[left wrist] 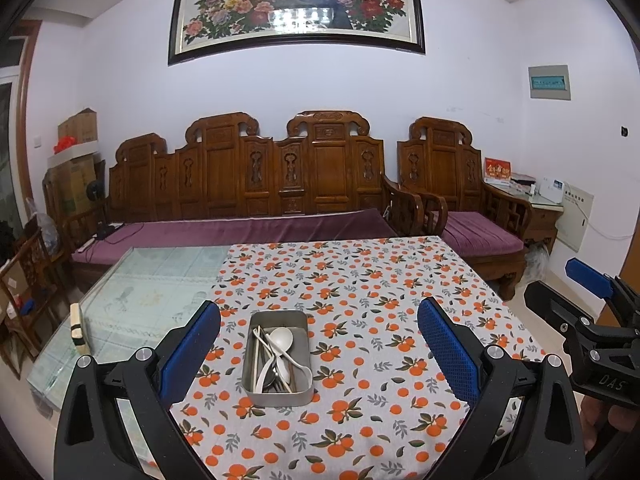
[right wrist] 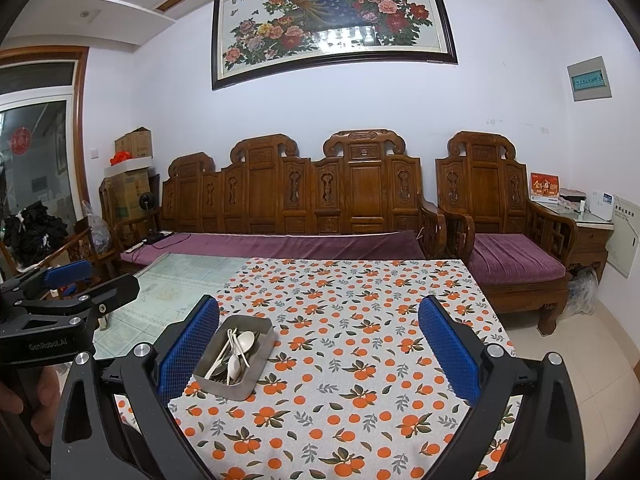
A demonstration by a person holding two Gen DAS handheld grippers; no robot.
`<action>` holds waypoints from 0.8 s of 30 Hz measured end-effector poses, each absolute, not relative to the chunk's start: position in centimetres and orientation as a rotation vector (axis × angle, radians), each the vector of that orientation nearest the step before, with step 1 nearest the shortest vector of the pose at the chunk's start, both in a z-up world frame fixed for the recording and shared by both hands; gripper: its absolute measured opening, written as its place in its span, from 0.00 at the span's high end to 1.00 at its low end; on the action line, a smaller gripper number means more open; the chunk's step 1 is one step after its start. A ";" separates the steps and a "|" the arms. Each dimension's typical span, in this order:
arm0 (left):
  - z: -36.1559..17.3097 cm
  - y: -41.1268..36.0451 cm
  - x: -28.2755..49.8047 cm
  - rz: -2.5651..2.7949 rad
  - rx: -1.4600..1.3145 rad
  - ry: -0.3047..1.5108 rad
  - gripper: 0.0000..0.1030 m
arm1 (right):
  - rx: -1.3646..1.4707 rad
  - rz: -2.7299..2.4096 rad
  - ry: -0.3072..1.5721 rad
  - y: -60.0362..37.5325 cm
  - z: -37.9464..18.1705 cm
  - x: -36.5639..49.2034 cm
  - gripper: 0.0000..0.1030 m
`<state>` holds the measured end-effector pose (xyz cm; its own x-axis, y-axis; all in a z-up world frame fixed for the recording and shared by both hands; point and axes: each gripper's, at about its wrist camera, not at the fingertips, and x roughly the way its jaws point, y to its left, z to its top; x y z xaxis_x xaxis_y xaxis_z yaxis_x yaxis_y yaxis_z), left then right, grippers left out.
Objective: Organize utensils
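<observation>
A rectangular metal tin (left wrist: 307, 394) stands on the orange-patterned tablecloth (left wrist: 380, 288). In it lie white spoons (left wrist: 280, 338), pale chopsticks and some metal utensils, all piled together. My left gripper (left wrist: 320, 344) is open and empty, held above the table with the tin between its blue pads (left wrist: 192, 344). My right gripper (right wrist: 320, 344) is open and empty; the tin (right wrist: 224, 386) lies just inside its left pad (right wrist: 188, 348). Each gripper shows at the edge of the other's view, the right one (left wrist: 592, 320) and the left one (right wrist: 60, 304).
The cloth covers the right part of a glass-topped table (left wrist: 152, 288). A small wooden block (left wrist: 78, 328) sits at the table's left edge. A carved wooden sofa (left wrist: 248, 184) and armchair (left wrist: 460, 184) stand behind the table.
</observation>
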<state>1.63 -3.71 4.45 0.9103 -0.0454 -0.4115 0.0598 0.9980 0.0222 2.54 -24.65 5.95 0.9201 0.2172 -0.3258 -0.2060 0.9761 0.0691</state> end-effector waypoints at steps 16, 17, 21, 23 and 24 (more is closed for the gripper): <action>4.7 -3.8 1.4 -0.056 0.035 0.419 0.08 | 0.034 0.218 0.339 -24.6 5.9 2.5 0.03; 4.7 -3.8 1.4 -0.056 0.035 0.419 0.08 | 0.034 0.218 0.339 -24.6 5.9 2.6 0.03; 4.7 -3.8 1.4 -0.057 0.035 0.419 0.08 | 0.034 0.217 0.339 -24.7 5.9 2.6 0.03; 4.7 -3.8 1.3 -0.057 0.036 0.419 0.08 | 0.035 0.217 0.339 -24.7 5.9 2.6 0.03; 4.7 -3.8 1.3 -0.056 0.034 0.419 0.08 | 0.034 0.217 0.339 -24.7 5.9 2.5 0.03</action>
